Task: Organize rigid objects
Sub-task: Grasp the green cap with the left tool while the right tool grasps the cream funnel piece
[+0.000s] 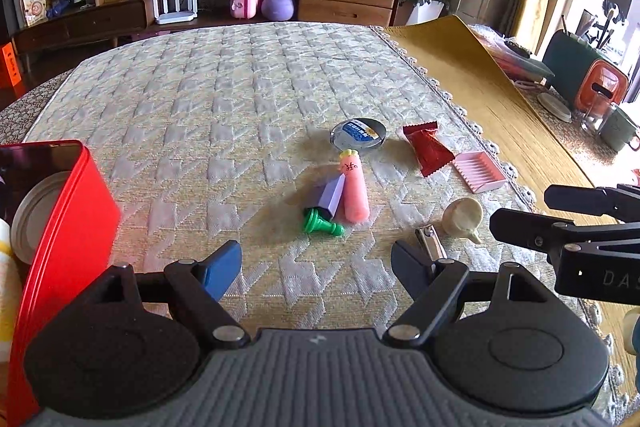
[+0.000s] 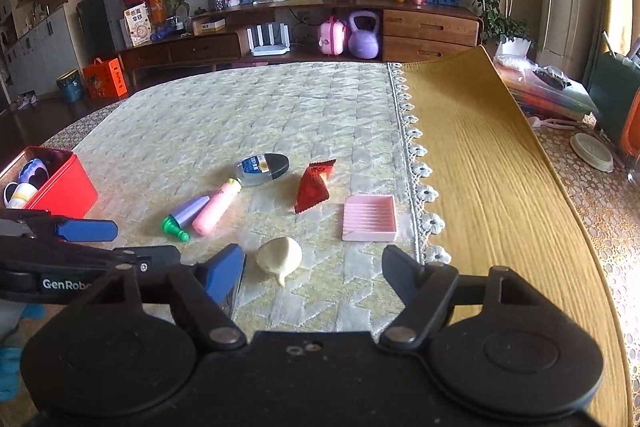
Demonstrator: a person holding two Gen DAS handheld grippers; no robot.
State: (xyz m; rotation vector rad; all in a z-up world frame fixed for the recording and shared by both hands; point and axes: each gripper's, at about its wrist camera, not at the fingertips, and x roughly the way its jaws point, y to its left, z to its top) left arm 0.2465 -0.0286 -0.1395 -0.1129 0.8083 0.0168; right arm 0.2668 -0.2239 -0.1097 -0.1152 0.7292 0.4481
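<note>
Both grippers are seen low over a quilted cream cloth (image 1: 224, 99), each with its two fingers spread wide and nothing held between them. Nearest the left gripper (image 1: 316, 263) a metal nail clipper (image 1: 430, 243) is seen, lying just beside its right finger. Just beyond the clipper a small cream funnel (image 1: 464, 217) is laid on its side; in the right wrist view the same funnel (image 2: 280, 258) is found between the spread fingers of the right gripper (image 2: 314, 269), a little ahead of the tips.

Farther out, near the middle of the cloth, three things are bunched together: a green chess pawn (image 1: 320, 225) on its side, a lilac wedge-shaped block (image 1: 332, 197) touching it, and a pink tube (image 1: 354, 193) with a yellow cap lying against the block. Beyond the tube's cap a flat oval case (image 1: 358, 134) with a blue label is placed. To its right a red foil packet (image 1: 428, 149) is seen, and beside that a pink ridged tray (image 1: 478, 171) near the cloth's lace edge.

At the far left a red tin box (image 2: 60, 187) is seen standing open on the cloth, well apart from the loose items, with a white cup (image 2: 18, 194) and a purple-patterned object already inside. A mustard-yellow mat (image 2: 480, 155) is spread over the table to the right of the cloth
</note>
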